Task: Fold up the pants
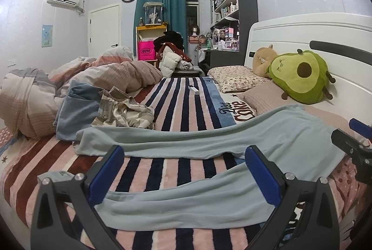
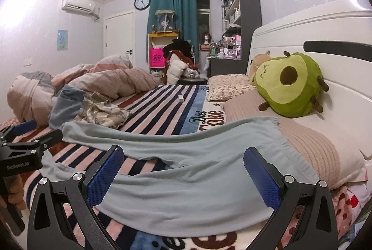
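Note:
Light blue pants [image 1: 190, 140] lie spread flat on the striped blanket [image 1: 186, 101], waistband to the right by the pillows, two legs running left with a gap between them. My left gripper [image 1: 184, 176] is open and empty, low over the near leg [image 1: 186, 203]. My right gripper [image 2: 183, 178] is open and empty, over the seat and upper near leg of the pants [image 2: 186, 180] close to the waistband [image 2: 279, 133]. Each gripper shows at the edge of the other's view: the right one [image 1: 355, 145], the left one [image 2: 21, 150].
A crumpled quilt [image 1: 76, 85] and loose clothes [image 1: 123, 108] are heaped at the left. Pillows [image 1: 234, 78] and an avocado plush [image 1: 300, 75] lie against the white headboard [image 1: 302, 34] on the right. A small white box [image 1: 193, 89] lies on the blanket farther back.

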A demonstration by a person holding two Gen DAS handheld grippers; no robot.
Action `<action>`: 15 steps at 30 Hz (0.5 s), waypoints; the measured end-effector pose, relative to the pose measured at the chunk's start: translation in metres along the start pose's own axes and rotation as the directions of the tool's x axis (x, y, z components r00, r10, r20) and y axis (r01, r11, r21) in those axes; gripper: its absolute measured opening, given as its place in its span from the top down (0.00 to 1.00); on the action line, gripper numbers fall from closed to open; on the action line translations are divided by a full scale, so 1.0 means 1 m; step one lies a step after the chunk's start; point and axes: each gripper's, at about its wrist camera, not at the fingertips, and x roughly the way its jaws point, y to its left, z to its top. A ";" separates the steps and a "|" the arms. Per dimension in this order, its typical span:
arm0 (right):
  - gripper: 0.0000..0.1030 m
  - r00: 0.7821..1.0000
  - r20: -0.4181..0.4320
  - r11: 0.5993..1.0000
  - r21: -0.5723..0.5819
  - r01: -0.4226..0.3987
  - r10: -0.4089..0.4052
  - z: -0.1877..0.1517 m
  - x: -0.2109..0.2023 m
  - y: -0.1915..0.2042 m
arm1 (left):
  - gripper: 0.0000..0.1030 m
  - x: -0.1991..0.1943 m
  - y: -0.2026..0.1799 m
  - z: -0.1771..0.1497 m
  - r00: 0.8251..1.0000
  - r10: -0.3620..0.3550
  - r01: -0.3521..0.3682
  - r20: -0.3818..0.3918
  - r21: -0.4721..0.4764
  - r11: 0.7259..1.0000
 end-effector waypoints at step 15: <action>0.00 0.999 -0.012 0.998 0.045 -0.046 0.047 0.021 -0.007 0.011 | 0.01 -0.004 0.006 -0.003 1.000 -0.013 0.013 0.009 -0.009 1.000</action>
